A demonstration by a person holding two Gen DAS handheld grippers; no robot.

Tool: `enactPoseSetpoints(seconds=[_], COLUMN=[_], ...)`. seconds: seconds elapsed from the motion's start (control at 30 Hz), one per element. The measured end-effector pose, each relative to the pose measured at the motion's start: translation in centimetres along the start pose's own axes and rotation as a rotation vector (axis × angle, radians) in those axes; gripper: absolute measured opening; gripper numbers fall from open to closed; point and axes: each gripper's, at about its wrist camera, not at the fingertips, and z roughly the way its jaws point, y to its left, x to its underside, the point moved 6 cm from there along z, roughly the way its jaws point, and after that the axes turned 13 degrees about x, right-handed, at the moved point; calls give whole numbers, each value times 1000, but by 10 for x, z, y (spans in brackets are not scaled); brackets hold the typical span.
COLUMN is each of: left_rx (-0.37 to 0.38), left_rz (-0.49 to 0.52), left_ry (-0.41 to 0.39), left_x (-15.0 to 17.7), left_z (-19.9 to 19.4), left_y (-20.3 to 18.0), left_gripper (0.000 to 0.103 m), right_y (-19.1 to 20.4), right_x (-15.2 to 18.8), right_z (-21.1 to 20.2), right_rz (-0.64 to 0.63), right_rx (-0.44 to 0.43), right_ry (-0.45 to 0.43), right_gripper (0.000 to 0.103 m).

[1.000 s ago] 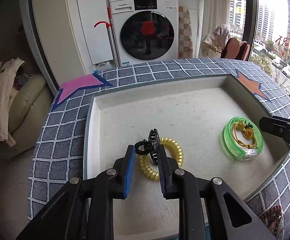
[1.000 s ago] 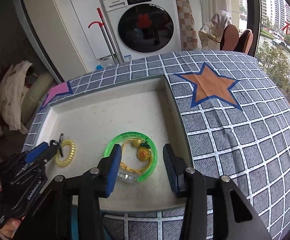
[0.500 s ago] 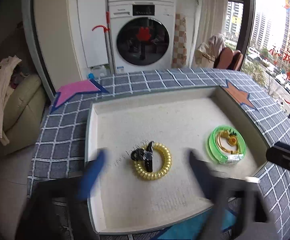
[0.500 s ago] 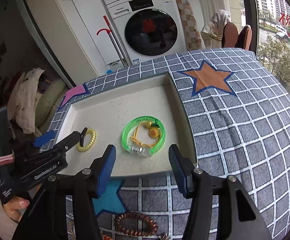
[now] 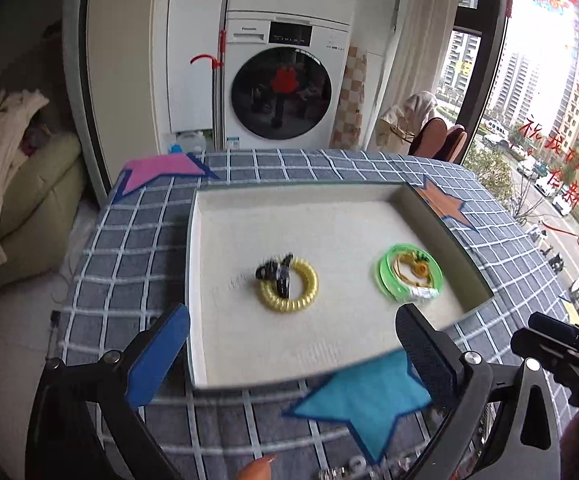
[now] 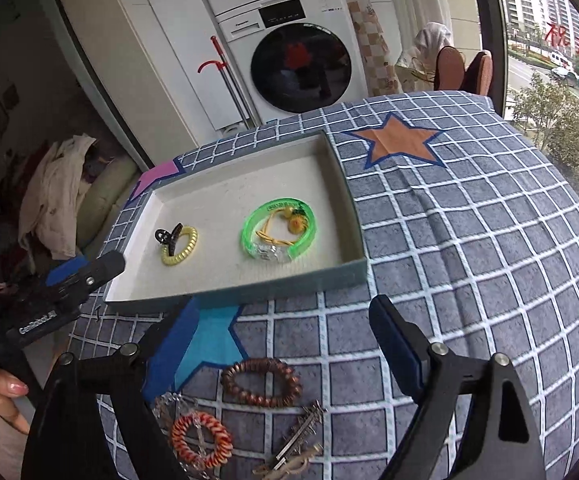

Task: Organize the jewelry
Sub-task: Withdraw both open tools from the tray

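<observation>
A second ago the left gripper (image 5: 289, 354) had its jaws shut on the black hair clip (image 5: 276, 274) over the tray; it has since let go, drawn back toward the near edge, and its jaws now stand spread wide with nothing between them. The right gripper (image 6: 283, 338) has pulled back too, from over the green bangle to the cloth in front of the tray, and its jaws have just been opening; they are wide apart and hold nothing.

The black hair clip lies across the left part of the yellow coil hair tie (image 5: 289, 286) on the pale floor of the tray (image 5: 193, 272), in its left half. The green bangle (image 6: 279, 232) lies in the right half, well apart from the tie, with a yellow cord and small charm inside its ring.

In front of the tray, on the blue-grey checked tablecloth (image 6: 469, 240), lie a brown beaded bracelet (image 6: 261, 382), an orange coil hair tie (image 6: 201, 438) and a metal hair pin (image 6: 301, 436), near a blue star patch (image 6: 209, 340). An orange star patch (image 6: 399, 142) lies beyond the tray's right corner, a pink one (image 5: 157, 172) by its far left corner.

A washing machine (image 5: 285, 84) stands behind the table. A person's hand (image 6: 3, 394) shows at the lower left of the right view, on the left gripper's handle.
</observation>
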Motion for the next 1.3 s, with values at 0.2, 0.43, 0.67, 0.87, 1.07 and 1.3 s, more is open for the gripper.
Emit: enactPoseSetpoints(seconds=[0.2,0.43,0.67,0.87,1.07,1.3], left_rx=[20,-69,-51,-57,-74,-83], left_rz=[-21,-4,-33,-37,-58,-46], left_ry=[32,36,89,107,115,109], left_x=[32,72,107,124,132,127], left_z=[-19,-41,-47,-45,-45,-46], left_y=[-5,-10,-13,-24,-28,-29], left_gripper=[103,103,103,103,103,103], right_y=[-10,-9,-12,-20,-21,-12], right_x=[20,49,83,97,92,83], right_z=[-16,-21,-24,-18,-15,-9], right_rz=[6,-26,-69,-52,-22,-47], right_rx=[4,-7,22,68,114,126], right_ry=[-34,62,111,153,149,137], right_gripper=[103,103,103,103,103,88])
